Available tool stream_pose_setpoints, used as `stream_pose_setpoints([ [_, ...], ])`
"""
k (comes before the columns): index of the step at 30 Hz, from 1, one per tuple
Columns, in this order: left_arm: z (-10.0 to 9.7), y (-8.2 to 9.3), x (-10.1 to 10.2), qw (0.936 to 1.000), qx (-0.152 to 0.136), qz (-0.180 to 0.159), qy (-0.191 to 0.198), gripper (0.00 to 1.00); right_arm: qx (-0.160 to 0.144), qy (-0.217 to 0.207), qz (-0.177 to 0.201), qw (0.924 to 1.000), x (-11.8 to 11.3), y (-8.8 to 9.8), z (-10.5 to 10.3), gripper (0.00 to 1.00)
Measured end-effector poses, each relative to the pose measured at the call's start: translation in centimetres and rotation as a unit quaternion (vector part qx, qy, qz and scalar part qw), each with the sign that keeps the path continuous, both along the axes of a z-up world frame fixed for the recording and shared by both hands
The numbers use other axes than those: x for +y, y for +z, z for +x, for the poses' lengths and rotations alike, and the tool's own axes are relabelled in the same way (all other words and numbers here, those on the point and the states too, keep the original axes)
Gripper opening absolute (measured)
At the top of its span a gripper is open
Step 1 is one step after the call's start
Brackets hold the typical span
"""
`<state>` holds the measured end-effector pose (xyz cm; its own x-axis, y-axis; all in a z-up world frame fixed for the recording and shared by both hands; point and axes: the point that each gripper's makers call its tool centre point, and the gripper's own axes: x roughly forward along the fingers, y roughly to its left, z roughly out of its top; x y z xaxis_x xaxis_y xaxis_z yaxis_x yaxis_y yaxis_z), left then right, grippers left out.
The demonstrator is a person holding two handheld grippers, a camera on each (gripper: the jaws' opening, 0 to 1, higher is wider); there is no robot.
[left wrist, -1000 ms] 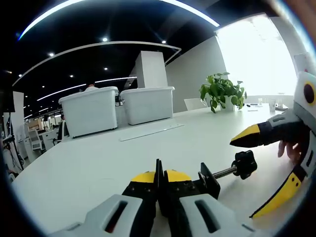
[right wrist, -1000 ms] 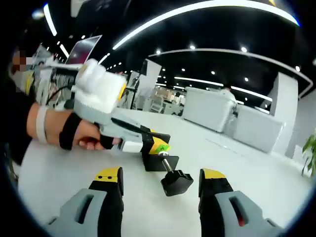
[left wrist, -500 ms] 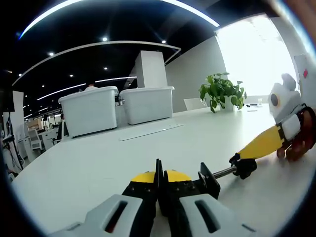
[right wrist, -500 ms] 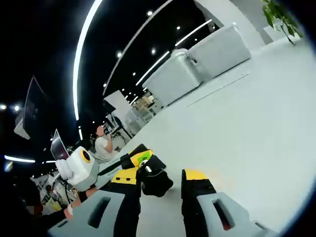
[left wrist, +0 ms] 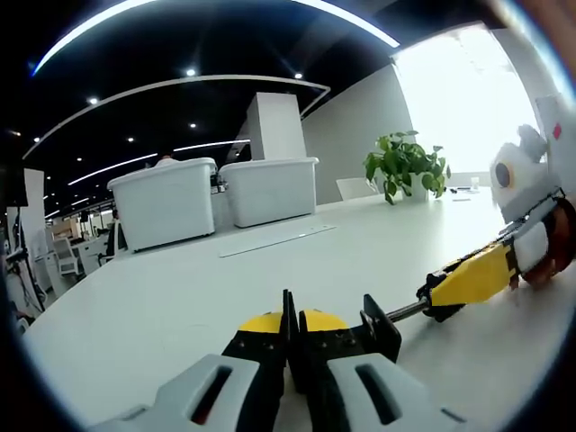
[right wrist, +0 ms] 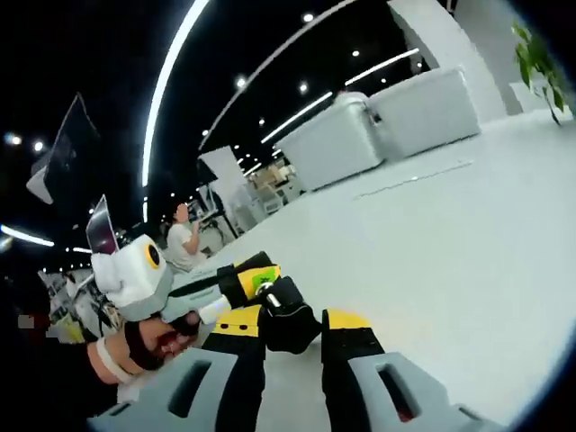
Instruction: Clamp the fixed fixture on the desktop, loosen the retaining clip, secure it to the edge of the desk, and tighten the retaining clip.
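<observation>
White matte counter (left wrist: pixel 162 306), wide and smooth, in a dim open office with a black ceiling, curved light strips and spot lights. Two white plastic bins (left wrist: pixel 216 198) with lids sit far across the counter, a thin flat strip (left wrist: pixel 274 238) lying in front of them, and a leafy green potted plant (left wrist: pixel 405 166) by a bright window. A person sits in the background of the right gripper view. My left gripper (left wrist: pixel 290 337) has its black jaws with yellow tips pressed nearly together on the black fixture (left wrist: pixel 373 328), a hard clamp body resting on the counter just ahead of me. A thin metal screw rod (left wrist: pixel 405 312) runs from it toward my right gripper (right wrist: pixel 292 324), whose jaws pinch the black lobed knob (right wrist: pixel 286 315) at the rod's end. In the left gripper view that gripper comes in from the right with a hand (left wrist: pixel 544 261) behind it.
</observation>
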<state>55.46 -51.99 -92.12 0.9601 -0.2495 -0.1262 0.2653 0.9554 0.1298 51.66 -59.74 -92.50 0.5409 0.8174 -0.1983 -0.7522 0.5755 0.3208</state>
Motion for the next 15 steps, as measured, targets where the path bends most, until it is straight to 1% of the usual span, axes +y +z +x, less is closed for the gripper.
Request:
stream_pose_setpoints([
  [1,0.0,0.0,0.0,1.0000,0.000,-0.001,0.000,0.06,-0.036,0.005,-0.019,0.9992,0.1,0.2,-0.2,0.21],
  [2,-0.1,0.1,0.0,1.0000,0.000,-0.001,0.001,0.06,-0.080,0.012,-0.044,0.9958,0.2,0.4,-0.5,0.21],
  [3,-0.1,0.1,0.0,1.0000,-0.001,0.000,0.001,0.06,-0.117,0.017,-0.064,0.9910,0.4,0.5,-0.7,0.21],
  [4,-0.2,0.1,-0.1,1.0000,-0.001,0.000,0.002,0.06,-0.160,0.024,-0.086,0.9830,0.5,0.7,-1.0,0.21],
  [5,-0.3,0.1,-0.1,1.0000,-0.002,0.000,0.002,0.06,-0.198,0.028,-0.103,0.9744,0.6,0.8,-1.3,0.21],
  [6,-0.3,0.1,-0.2,1.0000,-0.002,-0.001,0.001,0.06,-0.216,0.028,-0.112,0.9695,0.7,0.8,-1.5,0.21],
  [8,-0.5,0.2,-0.2,1.0000,-0.003,0.000,0.001,0.06,-0.273,0.028,-0.143,0.9509,0.8,0.9,-2.1,0.21],
  [9,-0.5,0.2,-0.3,1.0000,-0.003,0.000,0.002,0.06,-0.283,0.025,-0.152,0.9466,0.9,0.9,-2.3,0.21],
  [10,-0.6,0.2,-0.3,1.0000,-0.002,0.000,0.002,0.06,-0.298,0.020,-0.167,0.9396,0.5,0.9,-2.0,0.21],
  [11,-0.7,0.2,-0.3,1.0000,-0.002,0.000,0.002,0.06,-0.313,0.018,-0.178,0.9325,0.0,1.0,-1.3,0.21],
  [12,-0.7,0.2,-0.3,1.0000,-0.002,0.000,0.002,0.06,-0.317,0.015,-0.184,0.9302,0.0,1.0,-1.3,0.22],
  [13,-0.7,0.2,-0.3,1.0000,-0.002,0.000,0.003,0.06,-0.330,0.014,-0.194,0.9238,0.0,1.0,-1.3,0.22],
  [14,-0.8,0.2,-0.4,1.0000,-0.002,0.000,0.003,0.06,-0.355,0.016,-0.212,0.9104,0.0,1.0,-1.3,0.22],
  [15,-0.7,0.2,-0.3,1.0000,-0.002,0.000,0.003,0.06,-0.382,0.018,-0.235,0.8938,0.1,1.0,-1.3,0.22],
])
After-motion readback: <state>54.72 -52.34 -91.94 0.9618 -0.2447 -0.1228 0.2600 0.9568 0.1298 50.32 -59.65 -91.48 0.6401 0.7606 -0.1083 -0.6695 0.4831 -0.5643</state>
